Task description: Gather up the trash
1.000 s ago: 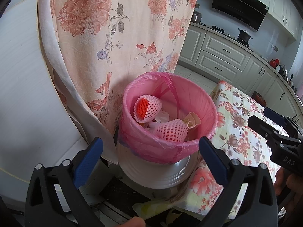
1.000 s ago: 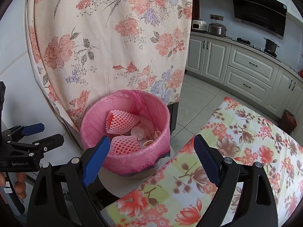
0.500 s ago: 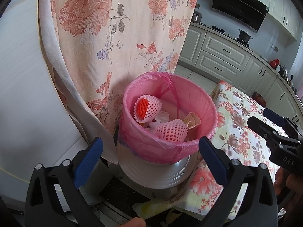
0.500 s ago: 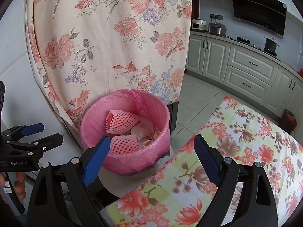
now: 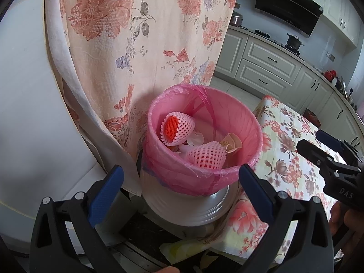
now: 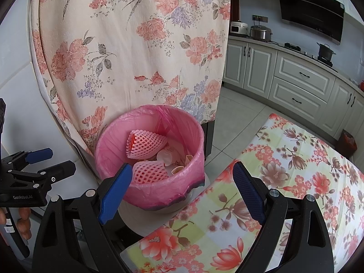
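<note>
A white bin with a pink bag liner (image 5: 238,113) (image 6: 188,127) stands beside the table. Inside lie two pink foam fruit nets (image 5: 177,128) (image 6: 145,144), white scraps and a beige paper piece (image 5: 232,145). My left gripper (image 5: 180,177) is open and empty, its fingers on either side of the bin's near wall. My right gripper (image 6: 182,175) is open and empty, just in front of the bin over the table corner. Each gripper shows at the edge of the other's view, the right gripper (image 5: 323,145) and the left gripper (image 6: 43,161).
A floral tablecloth covers the table (image 6: 295,182) (image 5: 284,159) to the right of the bin. A floral cloth (image 6: 136,45) hangs behind the bin over a white appliance. Kitchen cabinets (image 6: 295,79) and a range hood stand at the back right.
</note>
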The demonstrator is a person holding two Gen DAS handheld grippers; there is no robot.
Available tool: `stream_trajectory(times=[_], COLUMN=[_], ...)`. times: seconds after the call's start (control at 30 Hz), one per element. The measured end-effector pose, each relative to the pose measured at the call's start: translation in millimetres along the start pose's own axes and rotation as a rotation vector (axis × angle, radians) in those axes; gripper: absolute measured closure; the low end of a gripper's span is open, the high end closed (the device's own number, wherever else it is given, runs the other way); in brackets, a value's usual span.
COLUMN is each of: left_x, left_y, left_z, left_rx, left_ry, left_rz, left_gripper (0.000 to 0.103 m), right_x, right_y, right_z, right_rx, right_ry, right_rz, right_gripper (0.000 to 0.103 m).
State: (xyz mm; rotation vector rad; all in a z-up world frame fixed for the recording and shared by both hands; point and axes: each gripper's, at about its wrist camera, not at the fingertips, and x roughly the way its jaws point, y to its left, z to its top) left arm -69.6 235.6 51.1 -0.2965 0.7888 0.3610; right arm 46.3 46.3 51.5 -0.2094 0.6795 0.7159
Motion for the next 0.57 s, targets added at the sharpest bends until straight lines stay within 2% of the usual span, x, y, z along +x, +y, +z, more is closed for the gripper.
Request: stream_trajectory(times=[0.23,0.33,0.57], left_x=[-3.3,-3.4,-2.4], left_y=[-4.7,-5.0,-4.7], left_z=[-2.1,-1.1,0.6], left_rx=[0.024,0.023,0.017], left_ry=[-0.027,-0.025,-0.019], left_rz=[0.014,-0.003,0.009], left_gripper=[0.005,0.005,0.005], right_x=[0.6,1.1,1.4], right_y=[-0.3,-0.4,-0.4], right_z=[-0.4,-0.9,-1.3], right_rx=[0.001,0.001,0.003], right_ry=[0.002,0.003,0.002], right_rz=[0.0,0.0,0.002], right_gripper=[0.019,0.019,0.019])
